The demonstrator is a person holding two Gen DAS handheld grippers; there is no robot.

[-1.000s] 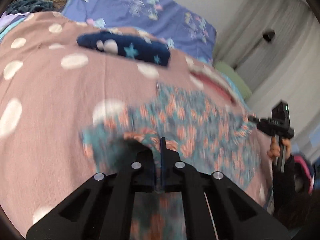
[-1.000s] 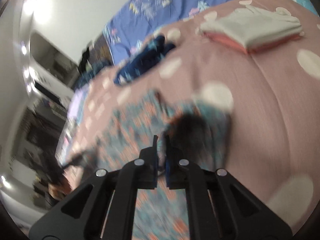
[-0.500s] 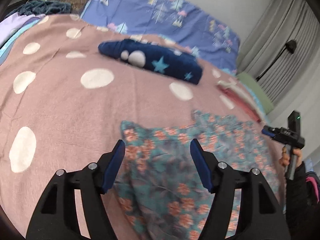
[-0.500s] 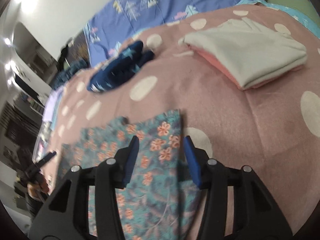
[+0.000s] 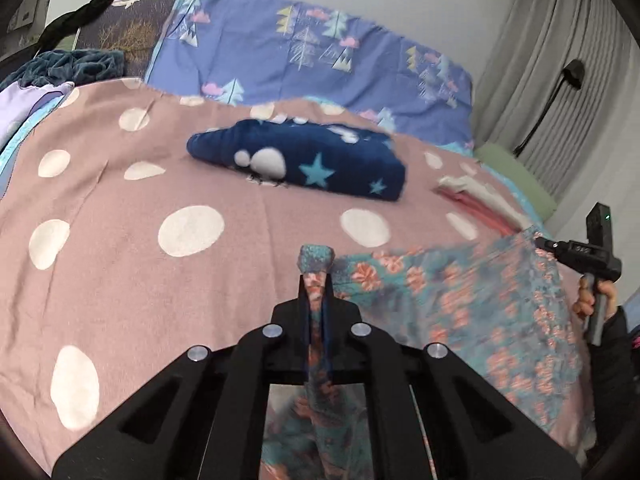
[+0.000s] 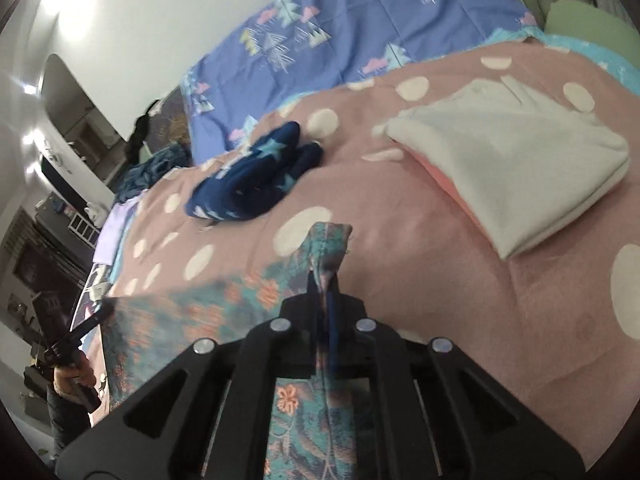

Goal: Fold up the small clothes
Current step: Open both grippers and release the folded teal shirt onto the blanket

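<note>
Two grippers, one floral garment between them. Starting at the left of the bed: the pink polka-dot blanket (image 5: pixel 120 280) covers most of it, with a crumpled dark teal cloth (image 5: pixel 72 66) and a lilac sheet at the far left edge, both cut off by the fisheye rim. Moving right, a navy star-print fleece (image 5: pixel 304 160) lies bunched up near the middle, well apart from everything else.

In front of that, the left gripper (image 5: pixel 316 276) has just been closing, and its jaws are now pinched narrow on a corner of the teal floral garment (image 5: pixel 460 312), a little tuft of fabric poking up past the fingertips. The cloth stretches off to the right, blurry enough that the print smears. Its lower part disappears behind the gripper body, so I can't tell how it hangs there.

At the right end, the right gripper (image 6: pixel 328 280) has also just been closing and is clamped tight on the other corner (image 6: pixel 328 244) of the garment. In the left wrist view it's tiny, held by a hand (image 5: pixel 592 296) in a dark sleeve, partly cut off.

Further right, a folded white and pink stack (image 6: pixel 516 164) rests on the blanket, just past a green pillow (image 6: pixel 588 16) that's mostly out of frame.
</note>
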